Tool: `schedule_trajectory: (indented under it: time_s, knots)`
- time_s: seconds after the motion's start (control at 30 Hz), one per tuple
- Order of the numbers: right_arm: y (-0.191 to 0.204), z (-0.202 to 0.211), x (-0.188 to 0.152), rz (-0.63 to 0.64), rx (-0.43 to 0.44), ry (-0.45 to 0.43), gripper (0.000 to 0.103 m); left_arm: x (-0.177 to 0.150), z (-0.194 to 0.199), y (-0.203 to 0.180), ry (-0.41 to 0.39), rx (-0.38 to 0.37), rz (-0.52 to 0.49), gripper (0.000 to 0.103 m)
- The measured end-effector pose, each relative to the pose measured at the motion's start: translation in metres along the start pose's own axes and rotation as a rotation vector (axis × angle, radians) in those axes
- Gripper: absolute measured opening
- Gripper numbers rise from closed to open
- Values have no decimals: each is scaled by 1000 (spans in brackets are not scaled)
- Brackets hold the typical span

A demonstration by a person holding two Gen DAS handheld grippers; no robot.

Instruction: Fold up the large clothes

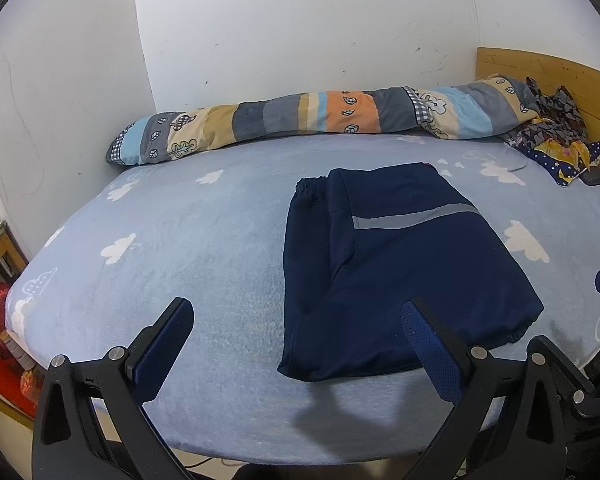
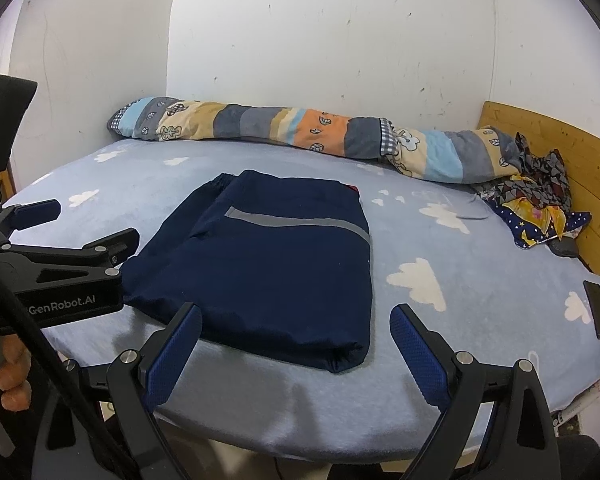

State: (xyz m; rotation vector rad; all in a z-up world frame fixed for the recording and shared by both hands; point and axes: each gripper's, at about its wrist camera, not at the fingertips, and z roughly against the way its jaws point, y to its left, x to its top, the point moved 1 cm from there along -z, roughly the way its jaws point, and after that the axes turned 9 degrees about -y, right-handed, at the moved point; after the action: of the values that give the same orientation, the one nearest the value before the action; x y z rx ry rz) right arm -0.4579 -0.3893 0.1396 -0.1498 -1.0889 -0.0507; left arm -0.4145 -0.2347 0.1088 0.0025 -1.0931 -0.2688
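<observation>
Filling most of both frames: a bed (image 1: 180, 248) under a pale blue sheet printed with white clouds, white wall behind. Along the far edge, top centre to upper right, a rolled striped quilt (image 1: 324, 118). At the right edge, a wooden headboard (image 1: 548, 76) with a heap of patterned cloth (image 1: 556, 132) against it. Low right in the right wrist view, a dark phone (image 2: 598, 310) flat on the sheet with a white cable at its near end.

Centre of both frames: a navy garment (image 1: 400, 272) with a grey reflective stripe, folded into a flat rectangle, elastic cuff showing at its far left corner, near edge close to the mattress edge.

Bottom of the left wrist view: left gripper (image 1: 296, 320) held level over the near edge of the bed, fingers wide apart and empty, the right-hand finger overlapping the garment's near edge, contact unclear. Bottom of the right wrist view: right gripper (image 2: 296, 326), fingers likewise spread and empty, the garment's near right corner between them, not touched. Left edge of that view: the left gripper seen side-on, a hand (image 2: 14, 372) wrapped around its handle.
</observation>
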Motion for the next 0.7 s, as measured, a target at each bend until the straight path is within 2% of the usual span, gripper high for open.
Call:
schedule_trajectory:
  time_s: [0.7]
  knots:
    - [0, -4, -4, 30, 10, 25, 98, -3, 0, 1, 6, 6, -3, 103]
